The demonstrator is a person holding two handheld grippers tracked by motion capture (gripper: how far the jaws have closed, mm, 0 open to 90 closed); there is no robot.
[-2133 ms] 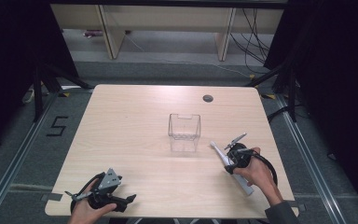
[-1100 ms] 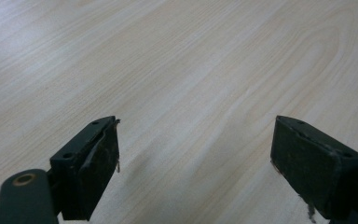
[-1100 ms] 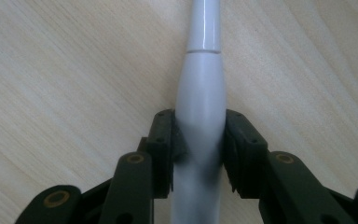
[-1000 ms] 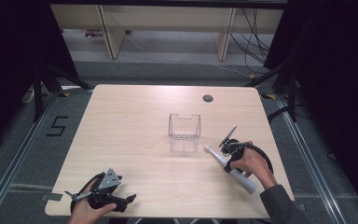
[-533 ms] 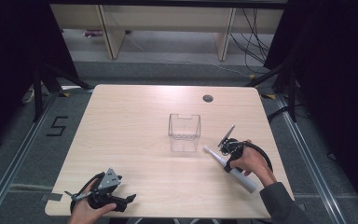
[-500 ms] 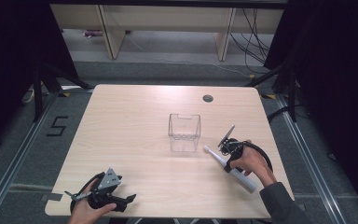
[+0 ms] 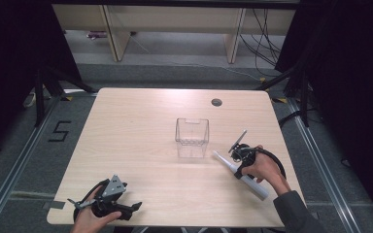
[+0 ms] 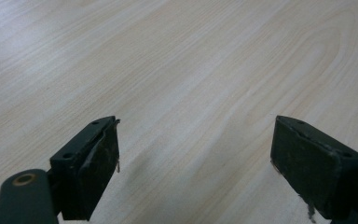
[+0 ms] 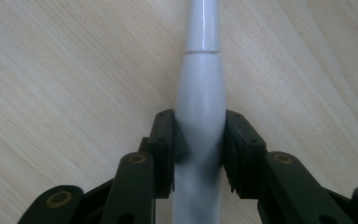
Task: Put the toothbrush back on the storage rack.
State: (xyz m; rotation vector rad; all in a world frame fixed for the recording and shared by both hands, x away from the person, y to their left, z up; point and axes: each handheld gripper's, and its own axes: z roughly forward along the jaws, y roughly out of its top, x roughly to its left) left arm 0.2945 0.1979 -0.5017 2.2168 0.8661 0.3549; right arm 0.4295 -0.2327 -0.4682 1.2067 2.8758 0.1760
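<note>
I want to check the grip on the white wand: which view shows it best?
The right gripper view: the right gripper has both jaws clamped on the white wand. The high view shows its whole length, small.

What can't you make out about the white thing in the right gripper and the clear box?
- White tool: right gripper view, its tip is cut off by the top edge; the right gripper hides its grip section.
- Clear box: high view, too small to tell whether anything lies inside.
- Left gripper: high view, jaw gap too small.
</note>
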